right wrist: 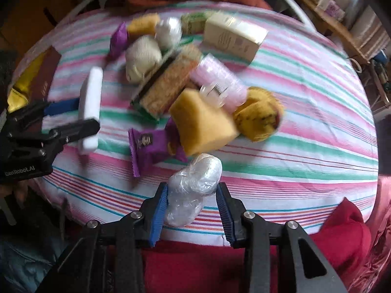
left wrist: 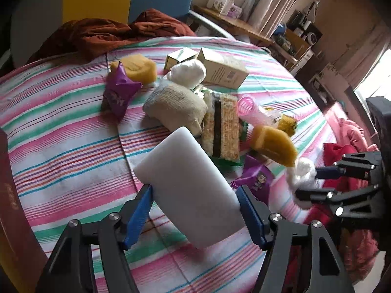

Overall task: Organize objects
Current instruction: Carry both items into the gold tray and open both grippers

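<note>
Near the front edge of the striped bed, the right hand-held gripper pinches a plastic-wrapped white bundle; the left hand-held gripper clamps a white foam block. Either soft, slippery load could slip and knock the clutter.

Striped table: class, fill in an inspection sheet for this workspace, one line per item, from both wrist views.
Surface: round table under a striped cloth, rumpled.
Job's things: white foam block in the left gripper; plastic-wrapped white bundle in the right gripper.
Clutter: mid-table heap of yellow sponges, purple packets, rolled socks, snack bar pack, pink roller, cardboard boxes.
Grippers: left gripper shut on the block; right gripper shut on the bundle.
Cables: nothing seen.
Surroundings: rust cloth at the far edge, red clothing nearby, crowded shelves behind.
</note>
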A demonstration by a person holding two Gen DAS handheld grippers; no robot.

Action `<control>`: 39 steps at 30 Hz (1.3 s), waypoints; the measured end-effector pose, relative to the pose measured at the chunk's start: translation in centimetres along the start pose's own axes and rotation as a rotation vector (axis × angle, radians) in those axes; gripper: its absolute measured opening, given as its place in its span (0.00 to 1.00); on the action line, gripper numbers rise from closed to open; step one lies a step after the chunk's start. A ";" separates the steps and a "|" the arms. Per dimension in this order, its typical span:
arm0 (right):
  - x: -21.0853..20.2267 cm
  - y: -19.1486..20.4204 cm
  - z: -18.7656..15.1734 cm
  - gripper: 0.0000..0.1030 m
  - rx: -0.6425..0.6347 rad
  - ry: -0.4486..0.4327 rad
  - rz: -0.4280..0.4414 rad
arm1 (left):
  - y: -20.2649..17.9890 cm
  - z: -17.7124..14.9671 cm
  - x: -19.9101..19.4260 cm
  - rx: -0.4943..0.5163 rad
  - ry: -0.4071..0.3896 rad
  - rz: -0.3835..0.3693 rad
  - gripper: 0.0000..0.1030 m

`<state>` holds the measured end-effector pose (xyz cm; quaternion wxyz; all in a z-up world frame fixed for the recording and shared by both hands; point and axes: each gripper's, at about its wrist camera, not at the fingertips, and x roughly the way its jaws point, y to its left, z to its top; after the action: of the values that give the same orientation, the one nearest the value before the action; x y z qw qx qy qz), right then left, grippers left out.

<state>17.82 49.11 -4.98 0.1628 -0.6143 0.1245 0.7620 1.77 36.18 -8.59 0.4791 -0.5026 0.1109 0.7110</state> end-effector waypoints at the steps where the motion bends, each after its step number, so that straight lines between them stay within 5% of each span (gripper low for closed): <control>1: -0.7 0.0 -0.2 0.39 0.007 -0.022 -0.005 | 0.2 -0.1 -0.5 -0.007 -0.011 -0.010 0.68; 5: -4.0 0.6 0.0 0.39 0.025 -0.147 0.028 | 0.9 -0.9 -3.5 -0.019 -0.064 -0.038 0.69; 11: -6.4 7.0 3.9 0.39 -0.027 -0.282 0.152 | 4.3 -2.3 -10.6 -0.051 -0.193 0.001 0.71; 22: -2.8 24.5 8.6 0.41 -0.273 -0.258 0.480 | 18.9 -6.7 -20.3 -0.285 -0.317 0.332 0.75; 24: -2.0 27.6 9.1 0.51 -0.306 -0.235 0.560 | 21.4 -8.0 -21.4 -0.350 -0.325 0.403 0.80; 26: -1.2 30.0 9.5 0.72 -0.320 -0.220 0.621 | 23.3 -9.2 -22.3 -0.414 -0.332 0.476 0.84; 31: -0.2 34.4 8.6 0.76 -0.370 -0.197 0.615 | 25.9 -11.4 -23.9 -0.517 -0.352 0.535 0.91; 39: 0.3 34.9 6.4 0.76 -0.395 -0.297 0.450 | 25.1 -13.1 -24.6 -0.554 -0.402 0.536 0.95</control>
<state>-1.98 19.62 -4.25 -0.1155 -0.4735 0.0818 0.8693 -9.29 0.81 -2.73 0.1367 -0.4171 -0.0533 0.8969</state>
